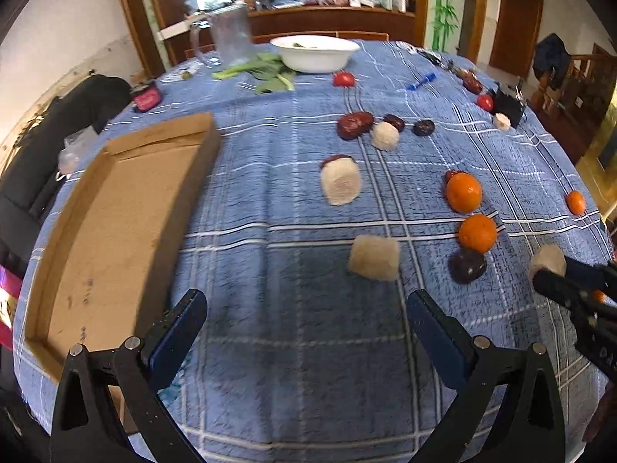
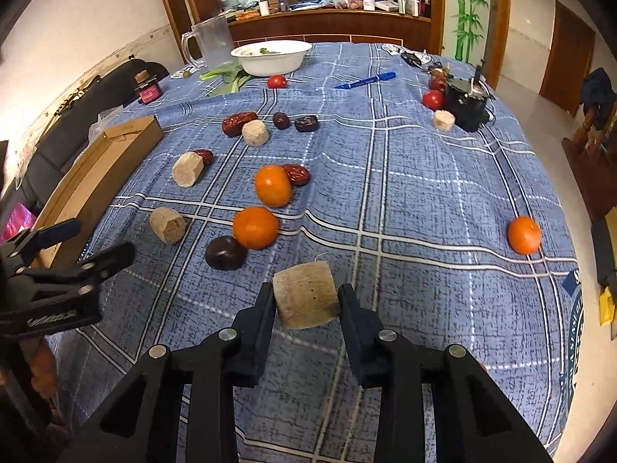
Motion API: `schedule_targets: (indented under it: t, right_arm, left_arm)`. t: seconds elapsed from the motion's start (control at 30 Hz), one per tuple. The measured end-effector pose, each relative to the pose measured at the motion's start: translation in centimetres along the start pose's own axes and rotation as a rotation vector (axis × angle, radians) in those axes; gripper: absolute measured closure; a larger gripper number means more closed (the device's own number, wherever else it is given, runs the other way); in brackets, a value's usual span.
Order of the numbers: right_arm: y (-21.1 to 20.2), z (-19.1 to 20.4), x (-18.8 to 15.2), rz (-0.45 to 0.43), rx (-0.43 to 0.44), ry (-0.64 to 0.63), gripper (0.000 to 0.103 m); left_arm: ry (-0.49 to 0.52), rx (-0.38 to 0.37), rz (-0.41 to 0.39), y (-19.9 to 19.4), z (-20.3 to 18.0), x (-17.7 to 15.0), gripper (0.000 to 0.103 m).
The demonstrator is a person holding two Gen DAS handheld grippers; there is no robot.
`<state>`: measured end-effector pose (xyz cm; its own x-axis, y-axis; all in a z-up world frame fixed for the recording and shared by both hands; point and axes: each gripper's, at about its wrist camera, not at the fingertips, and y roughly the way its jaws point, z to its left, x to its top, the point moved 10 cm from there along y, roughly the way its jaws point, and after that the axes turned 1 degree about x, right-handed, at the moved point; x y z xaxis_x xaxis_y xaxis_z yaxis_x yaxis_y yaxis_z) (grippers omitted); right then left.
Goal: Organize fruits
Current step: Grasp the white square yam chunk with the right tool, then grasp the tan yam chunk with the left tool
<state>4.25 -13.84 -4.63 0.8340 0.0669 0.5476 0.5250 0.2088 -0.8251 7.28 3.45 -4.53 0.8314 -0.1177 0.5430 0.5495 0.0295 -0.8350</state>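
The right tongs [image 2: 306, 303] are clamping a pale, fibrous cylinder chunk [image 2: 306, 295] by its two flat-cut sides, jaws drawn in close. It may be sugarcane or a similar cut piece; its surface detail is too soft to settle that. The left tongs [image 1: 306, 322] are standing wide open and holding nothing, hovering over the blue plaid tabletop [image 1: 308, 366] just beside the near corner of the cardboard box [image 1: 115, 223].

The box is sitting well away from the held chunk, across the scattered fruit: two tangerines [image 2: 255, 227] and a dark plum [image 2: 225, 252] are lying between the chunk and the box, with more pale chunks and red dates [image 2: 239, 123] beyond them. A third tangerine [image 2: 523, 234] is sitting far on the opposite side from the box.

The grip looks risky: the chunk is round and the pads are catching only its lower part, so it could roll or slip out during the carry, and a drop onto the sloping cloth could send it rolling into the plum. The path to the box also crosses the open left tongs, so the two tools could collide.

The box's near end is being cut off behind the left tongs, its interior looks bare where visible, and the cluttered far edge near the white bowl [image 2: 272, 56] is hard to make out.
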Motion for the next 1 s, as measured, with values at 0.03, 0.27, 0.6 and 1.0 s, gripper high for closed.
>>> schedule_targets:
  t: [0.03, 0.27, 0.6, 1.0]
  right_arm:
    - [0.0, -0.1, -0.1, 0.002, 0.003, 0.004, 0.068]
    - [-0.1, -0.5, -0.3, 0.001, 0.017, 0.014, 0.068]
    - [-0.3, -0.5, -0.5, 0.002, 0.045, -0.003, 0.068]
    - [1.5, -0.4, -1.4, 0.056, 0.032, -0.025, 0.068]
  left_arm:
    - [0.006, -0.001, 0.006, 0.4, -0.3, 0.3, 0.000]
    - [0.034, -0.015, 0.035, 2.0, -2.7, 1.5, 0.000]
    - [-0.034, -0.064, 0.102, 3.9, -2.3, 0.6, 0.037]
    - [-0.032, -0.065, 0.074, 3.5, -2.6, 0.7, 0.067]
